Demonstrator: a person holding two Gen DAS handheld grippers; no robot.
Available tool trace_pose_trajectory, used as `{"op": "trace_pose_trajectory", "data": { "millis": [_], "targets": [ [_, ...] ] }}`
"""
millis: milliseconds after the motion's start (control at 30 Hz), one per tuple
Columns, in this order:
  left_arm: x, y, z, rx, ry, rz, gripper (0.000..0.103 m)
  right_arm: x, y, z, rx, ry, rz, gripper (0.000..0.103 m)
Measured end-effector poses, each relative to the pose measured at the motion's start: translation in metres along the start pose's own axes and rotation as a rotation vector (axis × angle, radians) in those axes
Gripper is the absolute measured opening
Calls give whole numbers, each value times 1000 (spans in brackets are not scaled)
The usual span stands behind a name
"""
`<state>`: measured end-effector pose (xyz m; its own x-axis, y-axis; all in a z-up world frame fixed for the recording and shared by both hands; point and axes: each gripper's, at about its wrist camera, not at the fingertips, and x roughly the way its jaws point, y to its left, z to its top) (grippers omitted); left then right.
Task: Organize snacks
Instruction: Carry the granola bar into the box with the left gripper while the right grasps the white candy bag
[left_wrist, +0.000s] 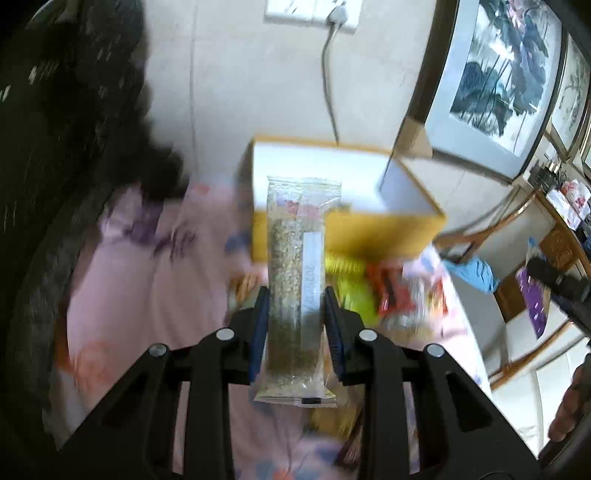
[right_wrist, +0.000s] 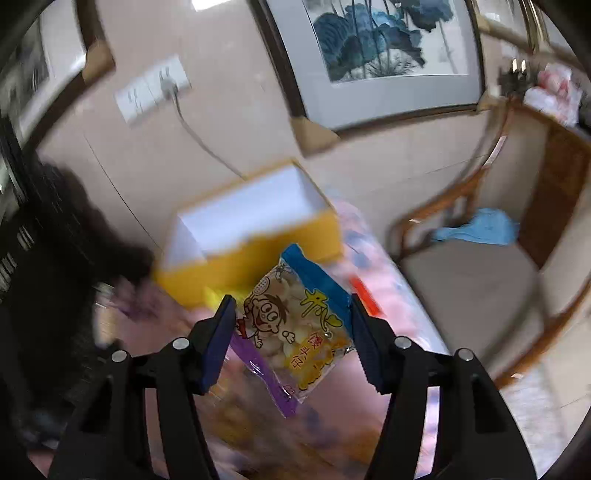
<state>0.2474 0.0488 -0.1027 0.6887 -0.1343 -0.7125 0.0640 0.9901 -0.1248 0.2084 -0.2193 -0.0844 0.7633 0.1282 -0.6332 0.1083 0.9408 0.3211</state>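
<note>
Left hand-held gripper (left_wrist: 294, 314) clamps a clear seed-bar packet (left_wrist: 295, 280); right hand-held gripper (right_wrist: 293, 332) clamps a cartoon-printed snack bag (right_wrist: 295, 325). Ahead, the yellow cardboard box (left_wrist: 369, 232) looks empty; loose snacks (left_wrist: 391, 291) remain.

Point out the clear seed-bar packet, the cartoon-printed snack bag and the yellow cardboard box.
Clear seed-bar packet (left_wrist: 295, 280): left wrist view, middle of the wrapper.
Cartoon-printed snack bag (right_wrist: 291, 325): right wrist view, centre of the printed front.
Yellow cardboard box (right_wrist: 236, 266): right wrist view, yellow front wall.
</note>
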Motion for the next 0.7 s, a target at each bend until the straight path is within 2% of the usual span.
{"op": "trace_pose_trajectory", "data": {
  "millis": [100, 200, 267, 367, 533, 600, 633, 667, 700],
  "targets": [
    [10, -19, 40, 30, -67, 7, 29, 15, 12, 44, -71, -73, 6, 61],
    [30, -33, 77, 60, -94, 62, 29, 45, 17, 86, -114, -98, 5, 61],
    [43, -40, 94, 103, -101, 97, 29, 65, 19, 102, -138, -98, 2, 61],
    [66, -44, 111, 143, -89, 118, 29, 95, 22, 116, -154, -89, 14, 61],
    [95, -40, 121, 144, -69, 132, 29, 133, 40, 131, -223, -95, 33, 61],
    [108, -39, 126, 157, -53, 160, 29, 149, 48, 135, -255, -80, 13, 61],
    [113, -37, 128, 158, -49, 175, 29, 160, 54, 136, -293, -49, 38, 63],
    [118, -35, 130, 150, -45, 192, 33, 166, 58, 136, -333, -22, 54, 69],
    [120, -34, 131, 146, -50, 204, 77, 170, 60, 133, -365, -9, 50, 78]
  ]
}}
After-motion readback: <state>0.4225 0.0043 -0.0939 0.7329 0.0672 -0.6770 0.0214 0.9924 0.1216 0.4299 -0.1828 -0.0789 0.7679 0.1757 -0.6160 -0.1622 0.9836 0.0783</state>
